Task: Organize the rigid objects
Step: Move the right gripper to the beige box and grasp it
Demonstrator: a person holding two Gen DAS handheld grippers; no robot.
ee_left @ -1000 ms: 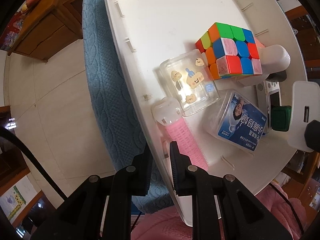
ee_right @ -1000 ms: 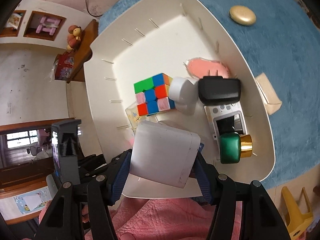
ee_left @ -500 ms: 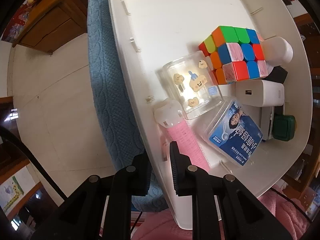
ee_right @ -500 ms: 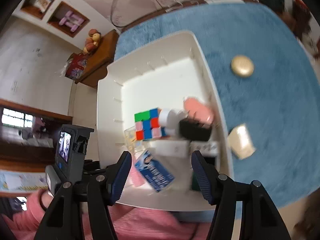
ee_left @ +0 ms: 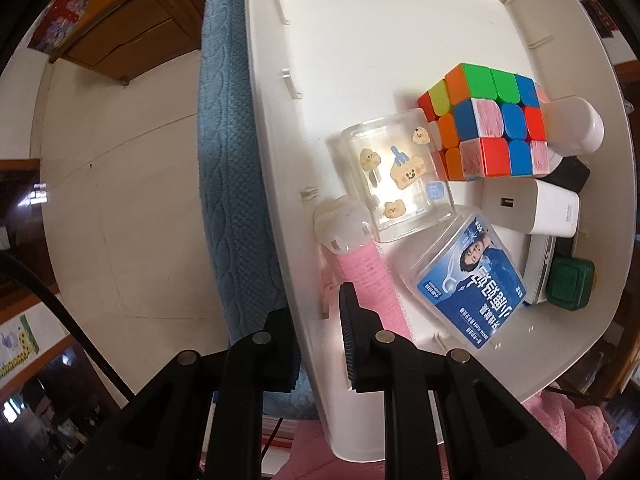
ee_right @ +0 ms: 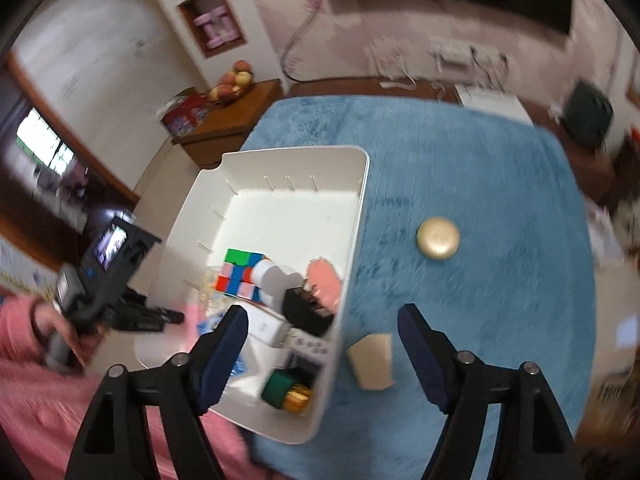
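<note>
A white bin (ee_left: 360, 20) (ee_right: 304, 160) sits on a blue cloth (ee_right: 480, 184). In it lie a colour cube (ee_left: 484, 128) (ee_right: 240, 276), a clear sticker box (ee_left: 400, 176), a pink roller (ee_left: 368, 272), a blue floss box (ee_left: 468, 288), a white charger block (ee_left: 532, 208), a black adapter (ee_right: 306, 312) and a green-capped bottle (ee_left: 570, 284) (ee_right: 286, 392). My left gripper (ee_left: 316, 320) is shut on the bin's near wall. My right gripper (ee_right: 322, 312) hovers above the bin's near right corner; its jaws are opening with nothing between them.
On the cloth right of the bin lie a gold round case (ee_right: 438, 237) and a small tan box (ee_right: 372, 360). A hand in a pink sleeve (ee_right: 48, 336) holds the left gripper. A wooden cabinet (ee_right: 224, 120) stands behind the table's left corner.
The right gripper let go of the white charger block, which now lies in the bin. It then rose, drew back and rolled. The left gripper stayed clamped on the wall.
</note>
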